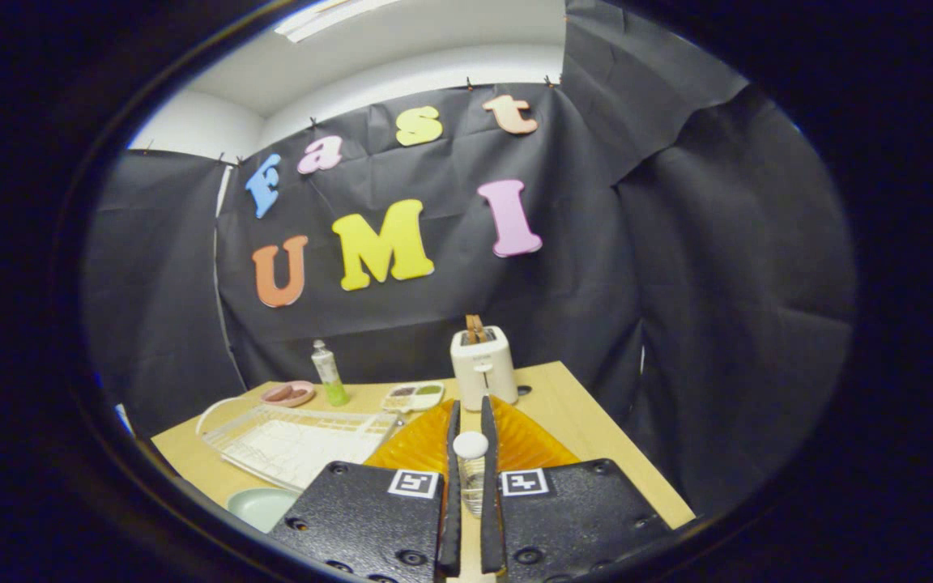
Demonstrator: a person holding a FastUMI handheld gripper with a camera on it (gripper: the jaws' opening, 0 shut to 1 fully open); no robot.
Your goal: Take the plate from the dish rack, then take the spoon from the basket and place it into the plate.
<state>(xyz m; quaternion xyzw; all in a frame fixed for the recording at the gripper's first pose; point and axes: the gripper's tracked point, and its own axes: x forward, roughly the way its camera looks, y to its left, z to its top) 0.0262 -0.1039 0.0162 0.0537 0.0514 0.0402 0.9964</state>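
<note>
My gripper (470, 417) points over a wooden table (588, 437), and its fingers (452, 486) stand close together with a narrow gap. A small clear bottle with a white cap (470, 447) fills that gap; whether both fingers press on it I cannot tell. An orange ribbed plate (531, 449) fans out on both sides of the fingers, just under and beyond them. To its left lies a white wire dish rack (296, 441). A pale green plate (260, 506) sits on the near side of the rack.
A white toaster (483, 364) with a slice in its slot stands right beyond the fingertips. Further left along the back are a small white tray with compartments (412, 397), a green bottle (329, 374) and a pink dish (288, 394). The table's right edge lies close by.
</note>
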